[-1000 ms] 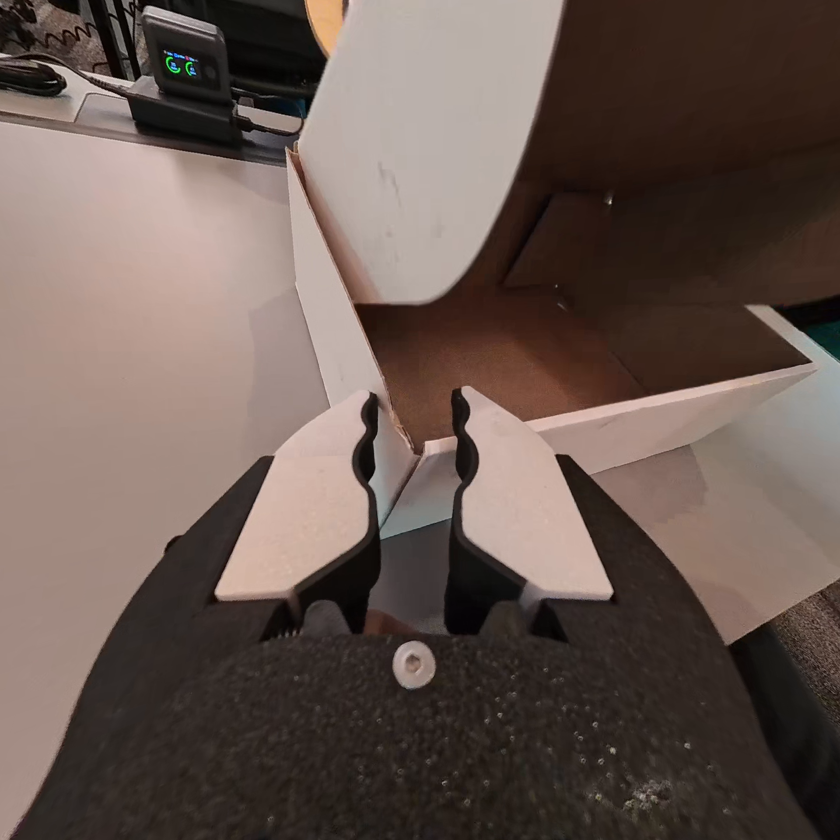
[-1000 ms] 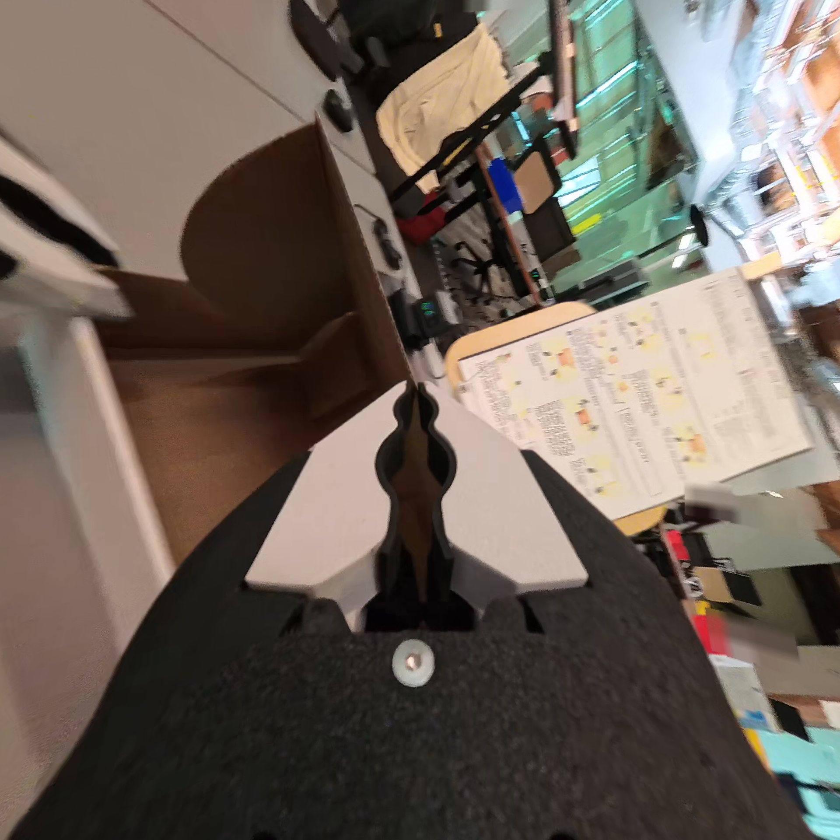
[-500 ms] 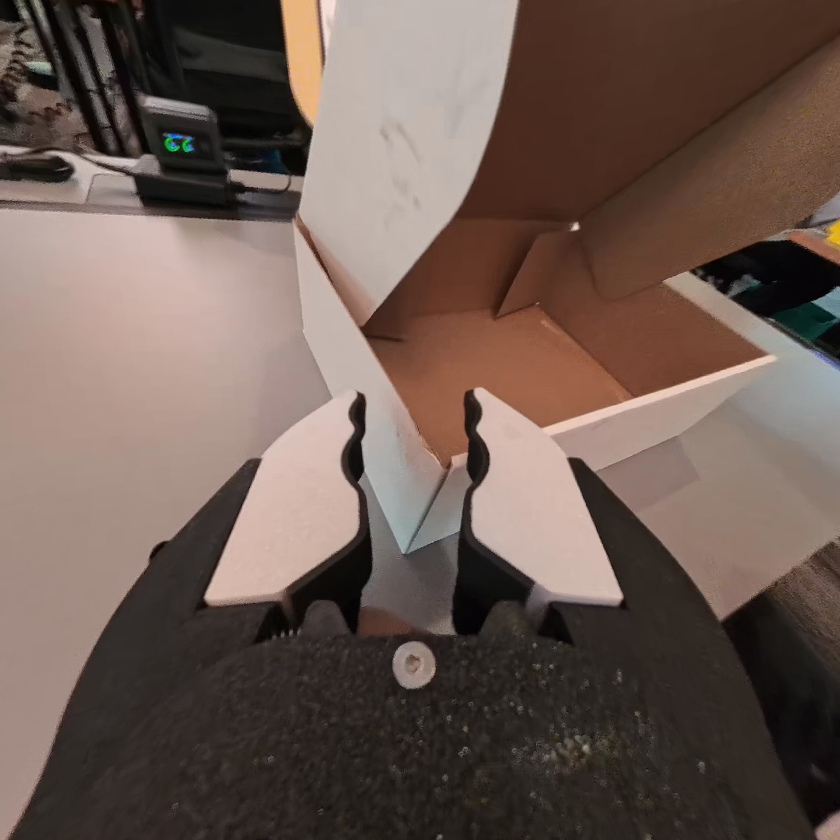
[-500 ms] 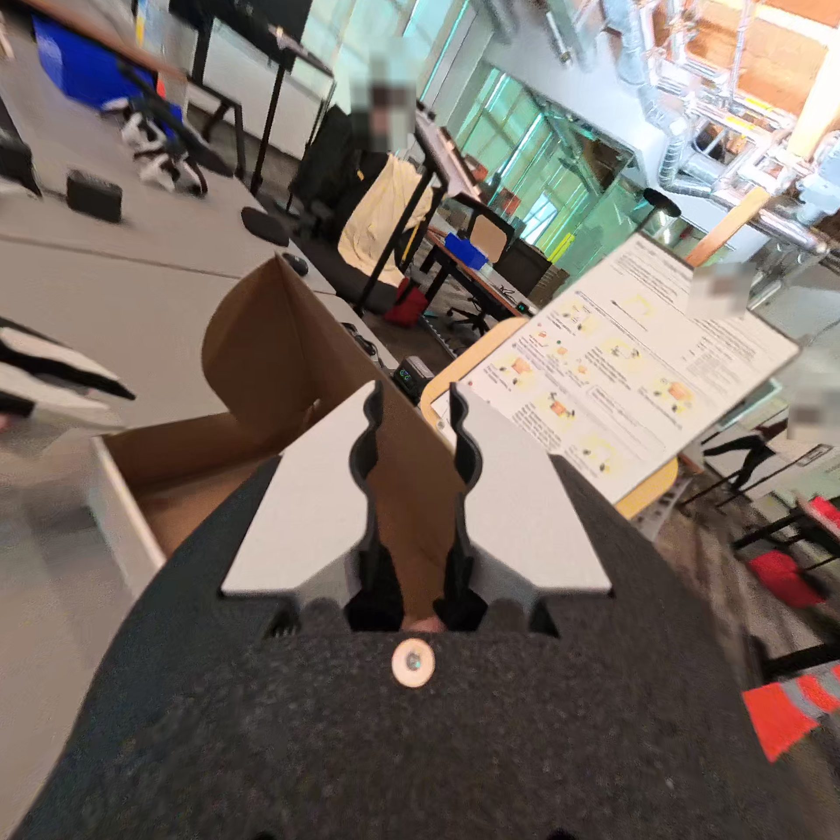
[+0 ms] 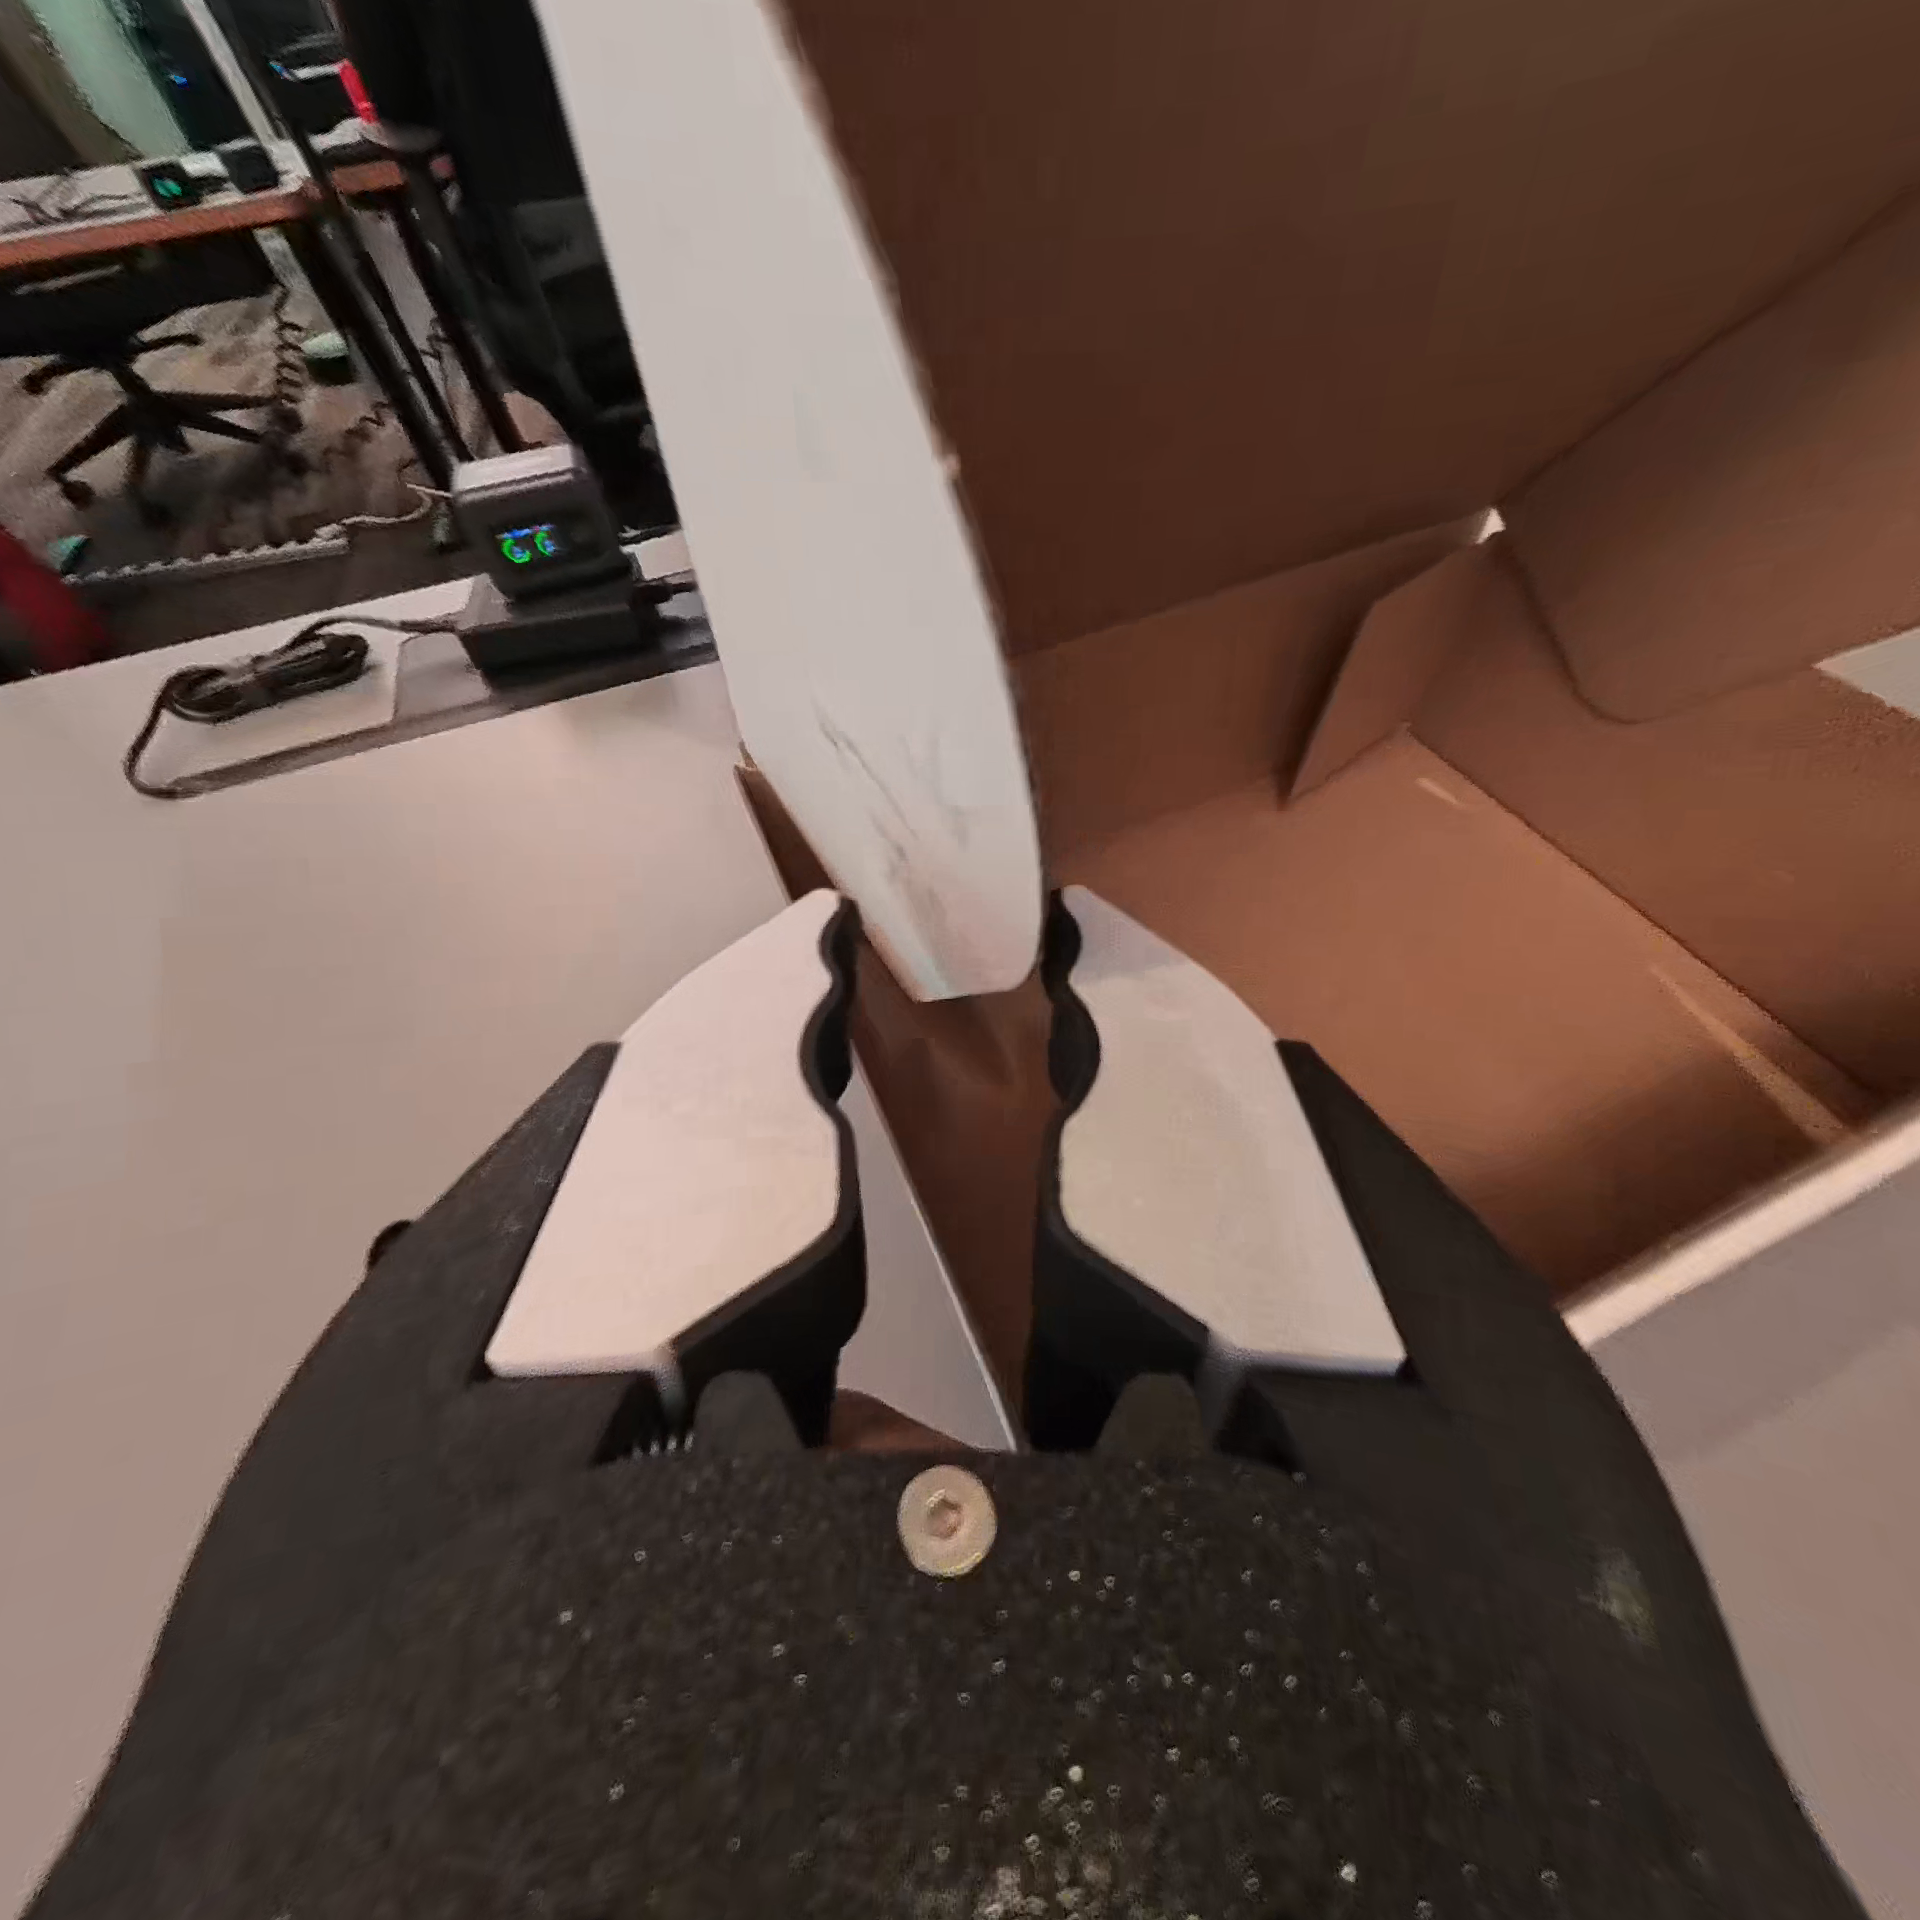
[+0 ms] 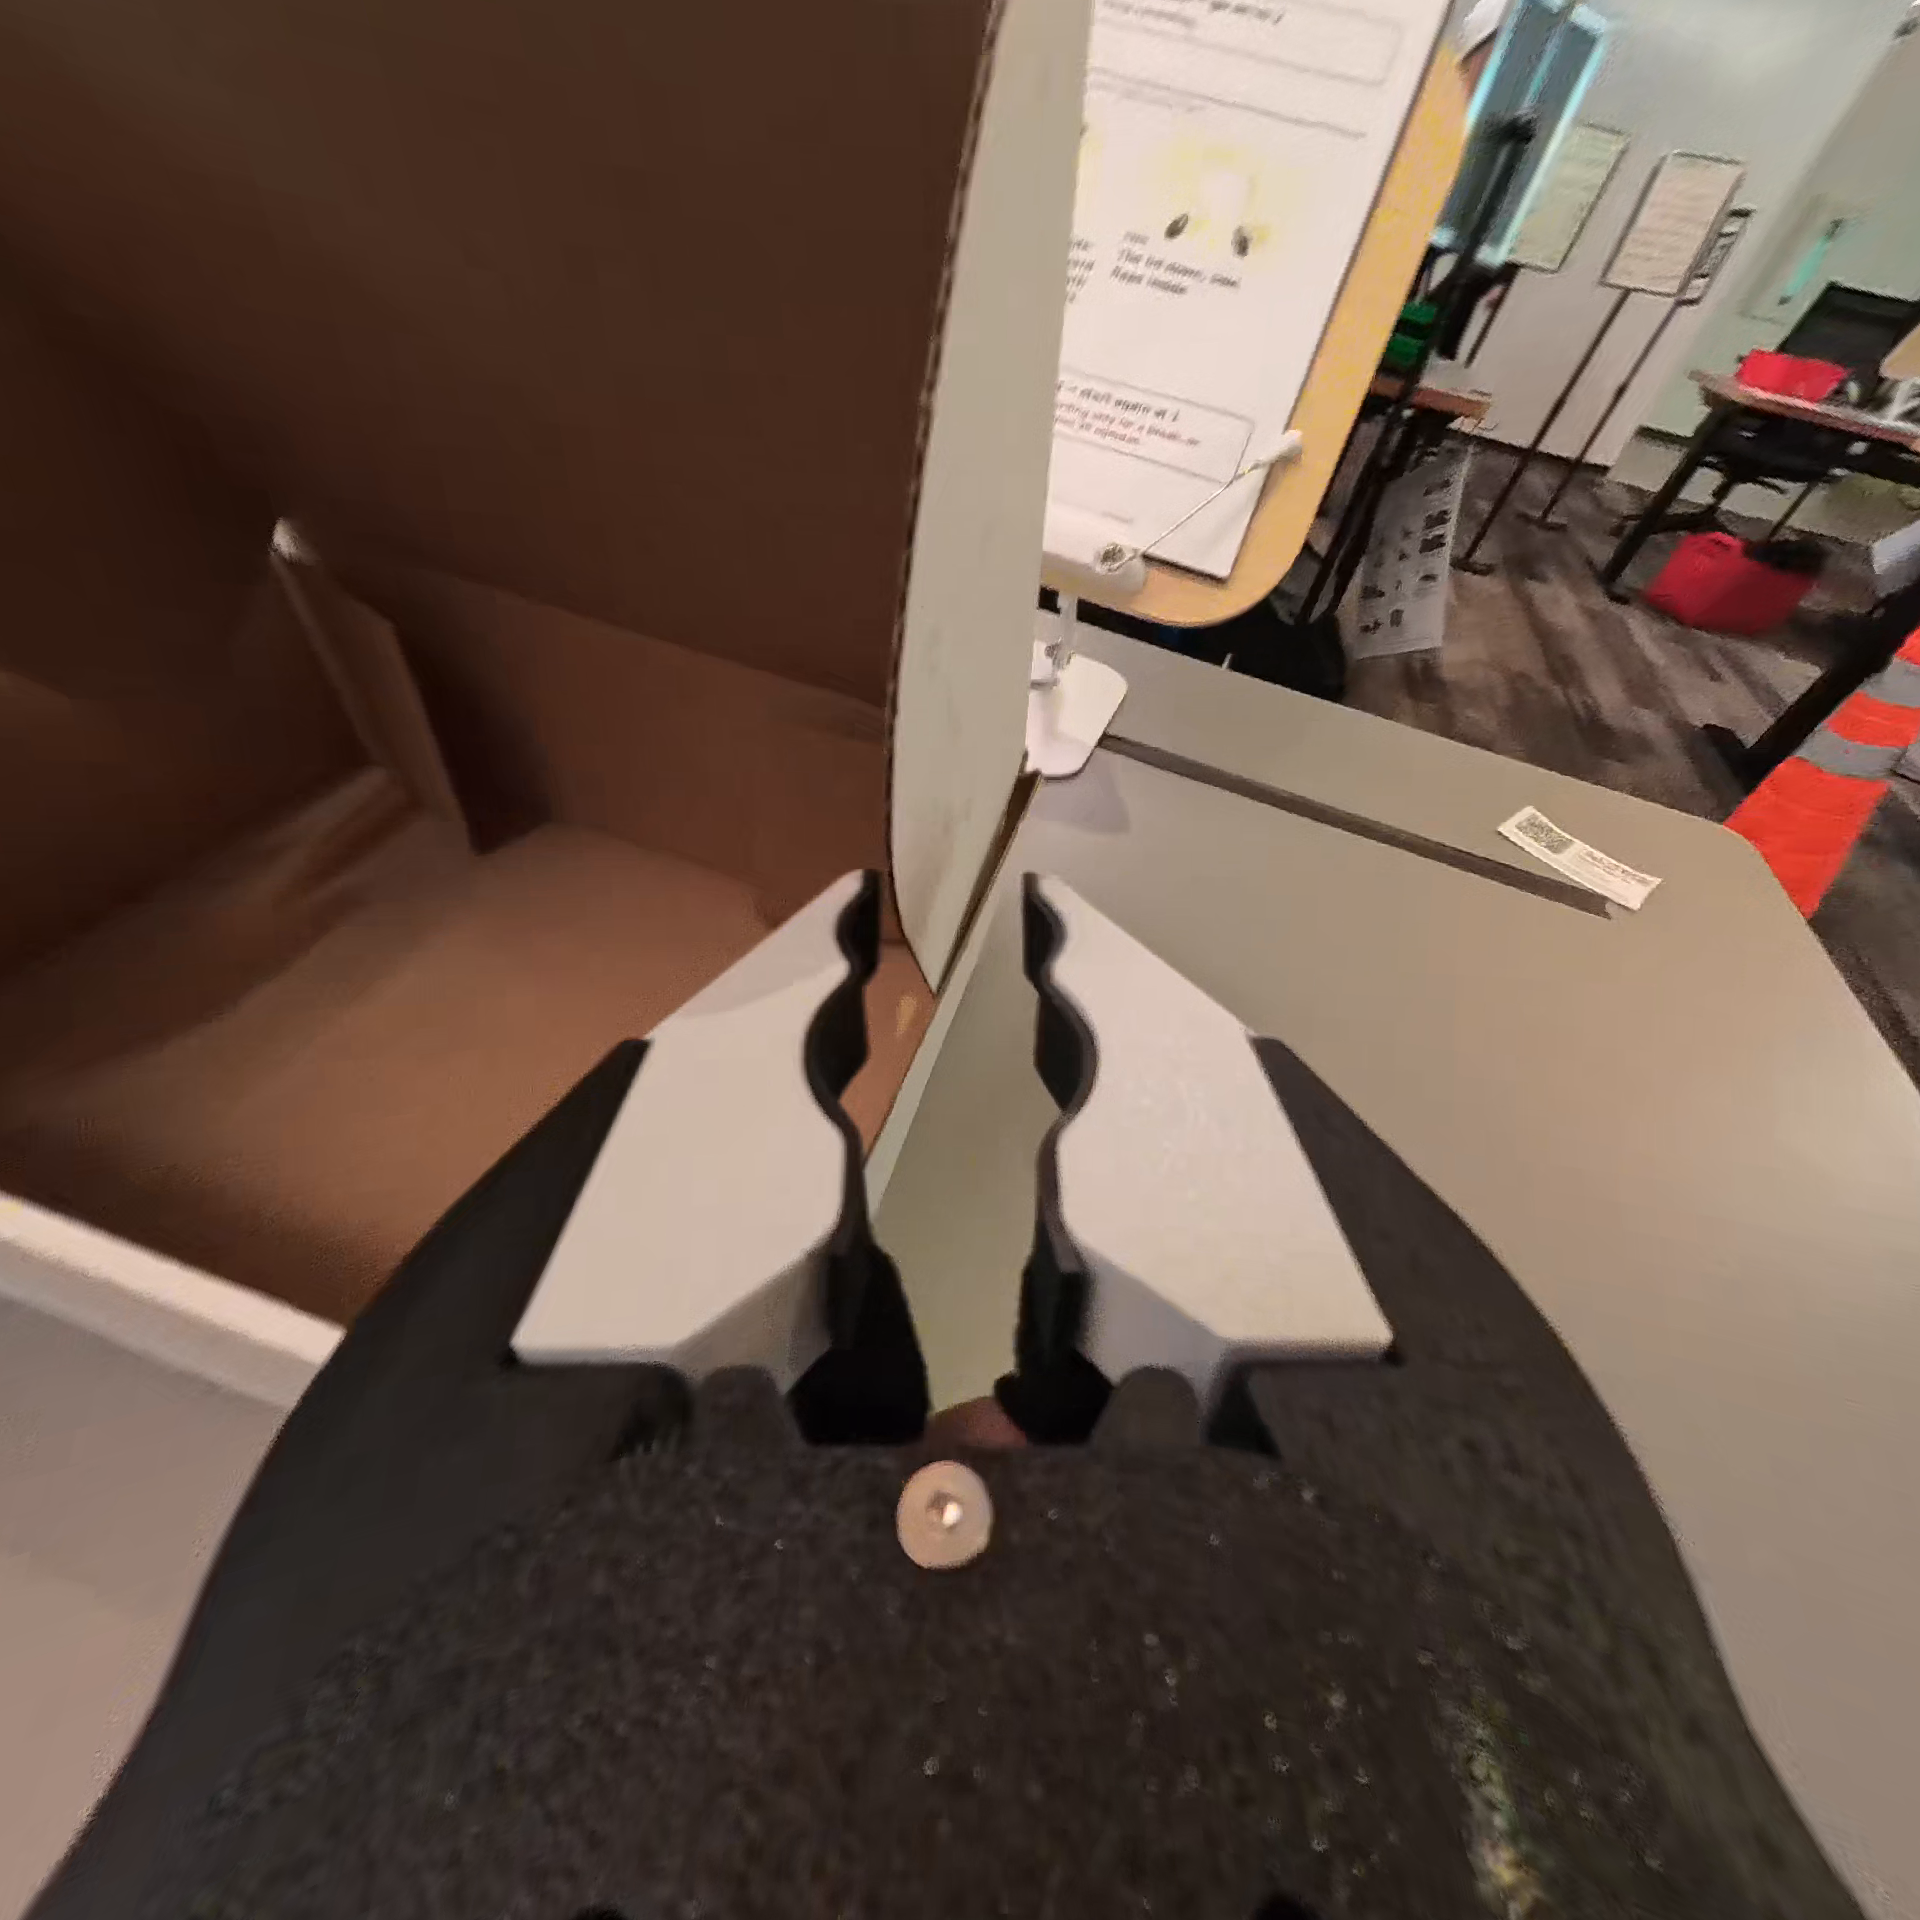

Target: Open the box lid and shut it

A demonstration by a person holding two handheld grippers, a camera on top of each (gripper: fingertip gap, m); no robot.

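Note:
The box (image 5: 1455, 987) is white outside and brown inside, and it stands open on the table. Its lid (image 5: 1247, 260) is raised steeply over the back. My left gripper (image 5: 948, 914) is open at the box's left wall. The rounded tip of the lid's white left side flap (image 5: 914, 810) hangs between its fingertips. In the right wrist view the box (image 6: 364, 987) lies to the left. My right gripper (image 6: 951, 894) is open, and the lid's right side flap (image 6: 966, 623) comes down between its fingertips, close to the left finger (image 6: 727, 1091).
A dark charger with a green display (image 5: 540, 561) and a coiled cable (image 5: 249, 675) sit at the table's far left edge. On the right are a poster board (image 6: 1195, 312), a white stand base (image 6: 1075, 707), a sticker (image 6: 1579, 857) on the grey table (image 6: 1455, 1091), and an orange cone (image 6: 1829, 790). There is about 30 centimetres between the tips of the two grippers.
My right gripper opened off the lid's cardboard and moved to the right side flap. My left gripper moved from the front left corner to the left flap. The lid now stands steeper.

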